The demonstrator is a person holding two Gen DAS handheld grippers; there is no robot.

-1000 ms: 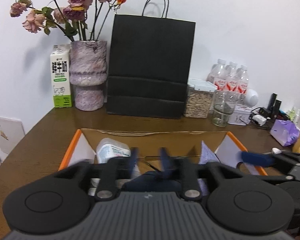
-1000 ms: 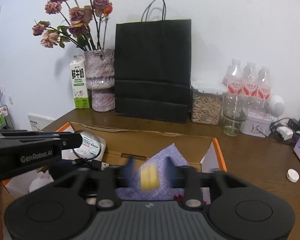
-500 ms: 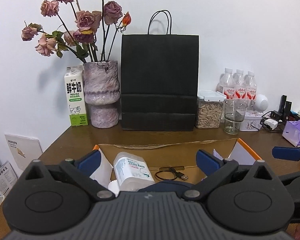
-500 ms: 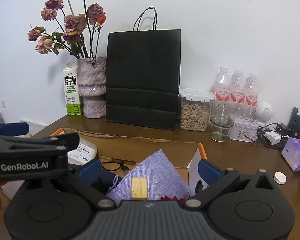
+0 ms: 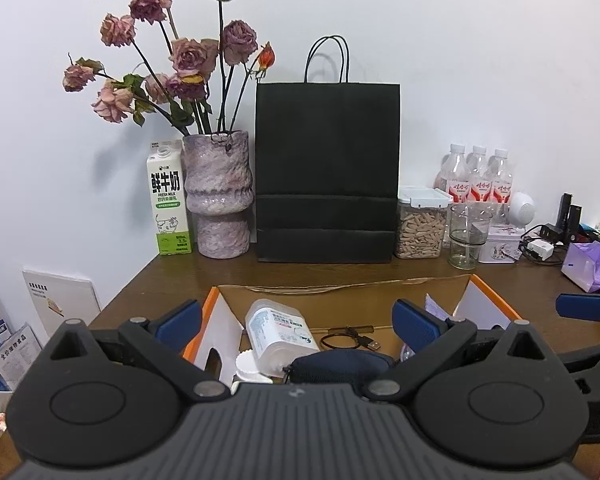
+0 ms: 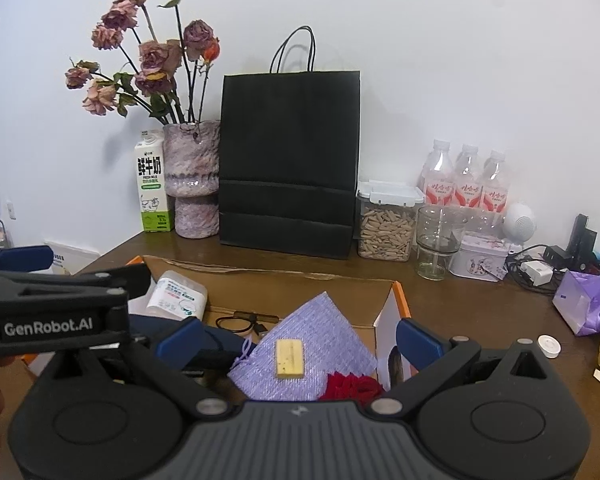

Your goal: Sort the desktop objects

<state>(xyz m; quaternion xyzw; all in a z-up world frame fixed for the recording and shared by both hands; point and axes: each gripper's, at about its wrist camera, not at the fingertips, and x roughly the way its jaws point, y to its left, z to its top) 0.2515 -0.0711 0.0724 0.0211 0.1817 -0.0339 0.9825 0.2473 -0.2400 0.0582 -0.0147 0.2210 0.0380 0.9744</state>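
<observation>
I am holding both grippers above the near edge of the open brown cardboard box with orange-edged flaps (image 5: 340, 312), which is resting on the dark wooden table (image 5: 172, 280) in front of the tall black paper carrier bag (image 5: 328, 172).

Left gripper (image 5: 296, 320): jaws are standing fully wide with nothing between them. Below it, inside the box, a white plastic wipes pack (image 5: 280, 334) is lying on its side at the left, a coiled black cable (image 5: 350, 340) is lying in the middle, and a dark navy fabric pouch (image 5: 340, 364) is sitting at the near edge.

Right gripper (image 6: 300, 336): jaws are likewise spread wide and are gripping nothing. Directly under them a small yellow rectangular block (image 6: 289, 358) is lying flat on a lilac woven cloth pouch (image 6: 312, 344), beside a red fabric flower (image 6: 352, 387), all in the right part of the box.

Judgement: the box is serving as the collecting bin, which is why these loose items are gathered there.

Items lying on the table at the right: a small round white cap (image 6: 549, 346) and a purple tissue packet (image 6: 588, 308). I am judging these the likely next candidates; the cap is low and small, so a pinch on it could slip.
</observation>
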